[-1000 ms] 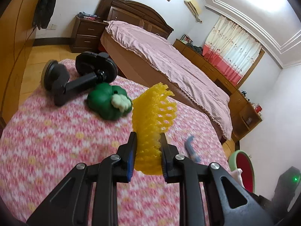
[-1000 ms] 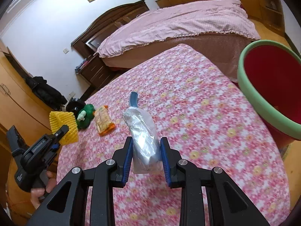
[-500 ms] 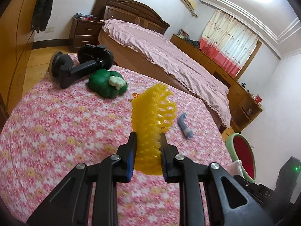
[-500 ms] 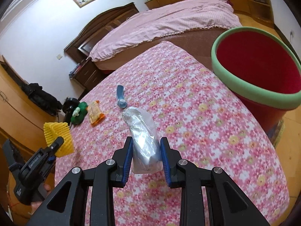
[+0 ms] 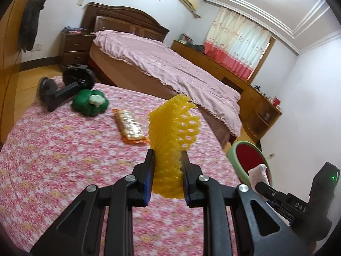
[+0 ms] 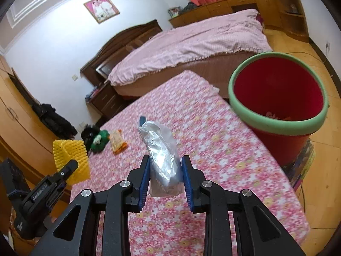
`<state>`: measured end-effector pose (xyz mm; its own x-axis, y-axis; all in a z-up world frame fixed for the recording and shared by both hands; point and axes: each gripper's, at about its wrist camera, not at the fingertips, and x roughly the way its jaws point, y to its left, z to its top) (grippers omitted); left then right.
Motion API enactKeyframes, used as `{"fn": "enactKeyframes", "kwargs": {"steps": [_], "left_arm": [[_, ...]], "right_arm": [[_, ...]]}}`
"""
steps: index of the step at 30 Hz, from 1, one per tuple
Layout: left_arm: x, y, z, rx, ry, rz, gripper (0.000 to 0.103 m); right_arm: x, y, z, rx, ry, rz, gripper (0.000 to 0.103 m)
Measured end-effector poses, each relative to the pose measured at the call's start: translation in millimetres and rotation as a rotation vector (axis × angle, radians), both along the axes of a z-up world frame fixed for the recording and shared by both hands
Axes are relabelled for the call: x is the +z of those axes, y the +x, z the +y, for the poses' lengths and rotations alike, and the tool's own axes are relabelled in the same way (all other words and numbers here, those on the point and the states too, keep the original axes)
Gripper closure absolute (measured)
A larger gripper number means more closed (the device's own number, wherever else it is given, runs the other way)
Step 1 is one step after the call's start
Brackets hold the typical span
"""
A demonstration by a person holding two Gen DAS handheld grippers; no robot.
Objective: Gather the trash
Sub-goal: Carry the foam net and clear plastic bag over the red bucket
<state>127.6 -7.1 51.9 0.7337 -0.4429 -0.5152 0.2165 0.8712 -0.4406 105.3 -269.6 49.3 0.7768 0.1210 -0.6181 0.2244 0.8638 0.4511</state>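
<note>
Bright ceiling glare, soft motion blur, fisheye-bent dark corners

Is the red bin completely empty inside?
No, in the right wrist view some scraps lie at the bottom of the red bin, just behind its green rim.

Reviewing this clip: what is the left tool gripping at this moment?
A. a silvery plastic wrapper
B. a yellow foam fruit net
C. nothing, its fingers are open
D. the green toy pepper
B: the left tool is shut on the yellow foam net, which stands up between its fingers; the silvery plastic wrapper is in the right tool instead.
</note>
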Motion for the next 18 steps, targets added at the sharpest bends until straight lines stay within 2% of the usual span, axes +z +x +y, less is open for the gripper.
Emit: {"fn": "enactKeyframes", "kwargs": {"steps": [9, 18], "left_arm": [[14, -7, -41, -0.096, 0.014, -0.007, 0.080], [10, 1, -92, -0.208, 0.032, 0.023, 0.080]], "right_arm": [[8, -21, -37, -0.069, 0.045, -0.063, 0.073], [10, -24, -74, -0.115, 0.069, -0.111, 0.073]]}}
